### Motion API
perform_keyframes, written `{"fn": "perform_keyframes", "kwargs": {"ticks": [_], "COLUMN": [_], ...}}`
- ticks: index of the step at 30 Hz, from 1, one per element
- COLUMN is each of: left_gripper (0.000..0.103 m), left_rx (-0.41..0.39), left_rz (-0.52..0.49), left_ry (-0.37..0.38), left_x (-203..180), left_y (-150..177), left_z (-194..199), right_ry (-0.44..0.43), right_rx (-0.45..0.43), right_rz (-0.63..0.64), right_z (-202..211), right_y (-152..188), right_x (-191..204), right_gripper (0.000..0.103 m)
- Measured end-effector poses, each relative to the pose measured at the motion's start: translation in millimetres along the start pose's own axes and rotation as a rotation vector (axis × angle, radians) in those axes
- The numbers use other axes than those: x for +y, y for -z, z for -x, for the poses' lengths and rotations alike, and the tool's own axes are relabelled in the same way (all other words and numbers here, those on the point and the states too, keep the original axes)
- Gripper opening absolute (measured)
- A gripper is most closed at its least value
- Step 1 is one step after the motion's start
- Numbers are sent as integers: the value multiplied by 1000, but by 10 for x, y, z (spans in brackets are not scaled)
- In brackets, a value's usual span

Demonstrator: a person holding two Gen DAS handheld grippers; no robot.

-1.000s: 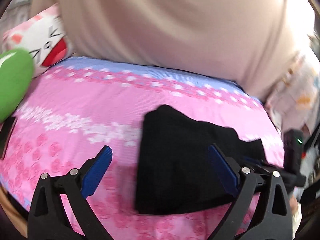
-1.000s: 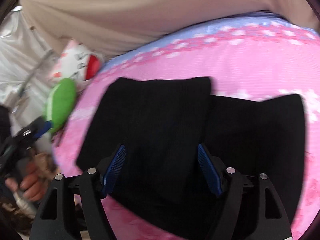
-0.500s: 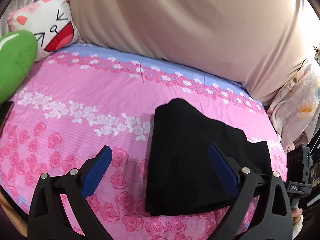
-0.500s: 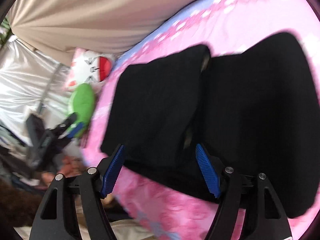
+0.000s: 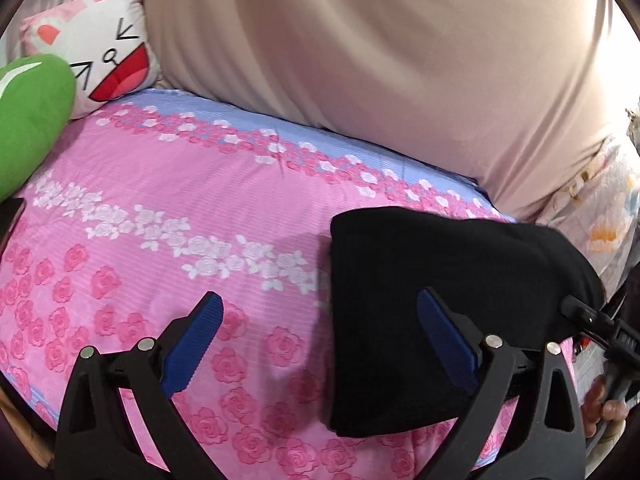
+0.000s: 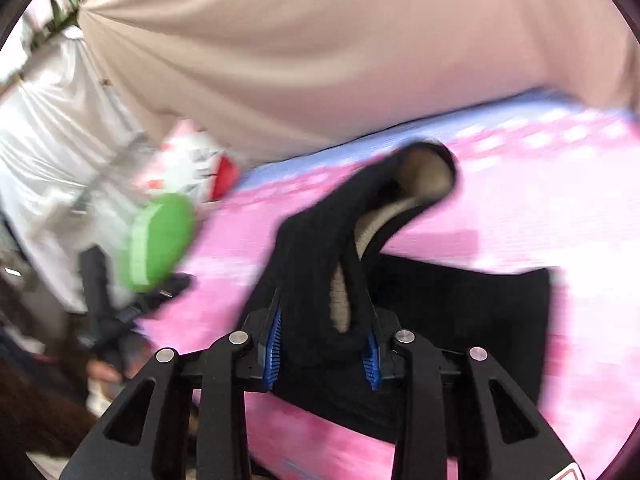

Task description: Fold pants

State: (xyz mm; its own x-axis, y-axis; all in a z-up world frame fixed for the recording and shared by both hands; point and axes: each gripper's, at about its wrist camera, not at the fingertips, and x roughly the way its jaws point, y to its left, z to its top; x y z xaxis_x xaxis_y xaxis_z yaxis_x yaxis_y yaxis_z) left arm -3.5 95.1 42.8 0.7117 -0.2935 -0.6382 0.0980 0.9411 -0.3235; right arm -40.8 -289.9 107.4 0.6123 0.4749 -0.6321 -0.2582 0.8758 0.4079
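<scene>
Black pants (image 5: 432, 304) lie folded on the pink flowered bedsheet (image 5: 168, 200), at the right of the left wrist view. My left gripper (image 5: 320, 344) is open and empty, its right finger over the pants' near edge. My right gripper (image 6: 324, 344) is shut on a thick edge of the pants (image 6: 320, 264) and lifts it, so a fold stands up and shows a beige lining. The rest of the pants (image 6: 472, 304) lies flat to the right. The right wrist view is blurred by motion.
A cat-face pillow (image 5: 100, 44) and a green plush (image 5: 28, 120) sit at the bed's far left. A beige curtain (image 5: 380, 60) hangs behind the bed. A floral cloth (image 5: 600, 216) lies at the right edge. The other gripper and hand (image 6: 120, 320) show at left.
My right gripper closed on the pants' edge and raised it. The left gripper stayed open and shifted left, so the pants now sit further right in its view.
</scene>
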Motion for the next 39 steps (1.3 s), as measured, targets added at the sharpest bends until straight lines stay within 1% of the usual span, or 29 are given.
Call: {"fn": "perform_keyframes", "kwargs": {"ticks": [2, 3, 5, 6, 7, 8, 10, 12, 13, 14, 16, 18, 19, 20, 21, 22, 23, 25, 27, 29, 30, 31, 33, 34, 35, 36, 37, 38, 39], "left_gripper": [96, 96, 96, 96, 96, 96, 96, 96, 96, 96, 96, 95, 92, 68, 60, 45, 26, 20, 20, 22, 23, 30, 42, 64, 92, 95, 87, 60, 55], "left_rx": [24, 34, 77, 89, 99, 102, 114, 148, 173, 203, 282, 372, 395, 346, 353, 360, 346, 318, 313, 335, 353, 331, 306, 306, 308, 304, 299, 303, 319], "left_rz": [-16, -22, -43, -55, -70, -81, -115, -148, -150, -148, -114, -51, -29, -31, -41, -21, -9, -25, -44, -54, -54, -39, -31, -30, -33, -34, -42, -58, -67], "left_ry": [6, 9, 20, 24, 17, 17, 29, 20, 13, 16, 50, 120, 145, 156, 170, 191, 210, 212, 195, 142, 147, 148, 155, 165, 177, 173, 166, 158, 148], "left_x": [-89, -126, -261, -314, -376, -427, -541, -630, -652, -665, -657, -592, -559, -537, -533, -488, -434, -354, -236, -146, -116, -96, -97, -108, -114, -129, -149, -175, -181], "left_y": [36, 58, 112, 129, 146, 164, 218, 283, 322, 360, 444, 538, 558, 534, 514, 464, 397, 272, 213, 280, 359, 388, 379, 380, 390, 409, 424, 420, 406], "left_z": [-108, -157, -293, -325, -346, -349, -365, -459, -524, -600, -787, -1008, -1072, -1048, -1049, -1025, -959, -817, -733, -797, -839, -808, -737, -729, -732, -755, -787, -845, -880], "right_ry": [144, 186, 259, 227, 197, 209, 280, 283, 286, 300, 339, 337, 296, 251, 210, 182, 182, 189, 185, 168, 178, 208, 180, 166, 150, 129, 135, 134, 122], "right_rx": [37, 63, 170, 156, 127, 102, 8, -24, -25, -19, 27, 89, 107, 107, 105, 111, 110, 106, 105, 128, 140, 145, 121, 119, 116, 116, 115, 111, 104], "right_rz": [-36, -65, -130, -200, -219, -202, -130, -99, -97, -98, -117, -168, -223, -262, -299, -331, -339, -318, -277, -264, -259, -264, -293, -314, -319, -319, -301, -279, -270], "right_z": [94, 57, -178, -180, -105, -37, 185, 284, 276, 253, 89, -65, -167, -198, -239, -300, -331, -352, -365, -440, -477, -523, -506, -501, -510, -535, -564, -563, -542], "right_y": [226, 317, 575, 649, 634, 598, 492, 410, 393, 388, 370, 418, 451, 512, 546, 577, 593, 582, 563, 636, 678, 718, 739, 742, 738, 736, 718, 684, 642], "right_x": [-308, -443, -804, -927, -916, -865, -704, -643, -658, -687, -808, -980, -1059, -1147, -1204, -1240, -1228, -1080, -893, -817, -811, -856, -902, -925, -927, -920, -873, -814, -759], "right_gripper": [34, 36, 40, 42, 42, 42, 54, 61, 64, 73, 75, 75, 75, 75, 76, 75, 75, 76, 76, 80, 81, 82, 83, 83, 72, 62, 56, 44, 40]}}
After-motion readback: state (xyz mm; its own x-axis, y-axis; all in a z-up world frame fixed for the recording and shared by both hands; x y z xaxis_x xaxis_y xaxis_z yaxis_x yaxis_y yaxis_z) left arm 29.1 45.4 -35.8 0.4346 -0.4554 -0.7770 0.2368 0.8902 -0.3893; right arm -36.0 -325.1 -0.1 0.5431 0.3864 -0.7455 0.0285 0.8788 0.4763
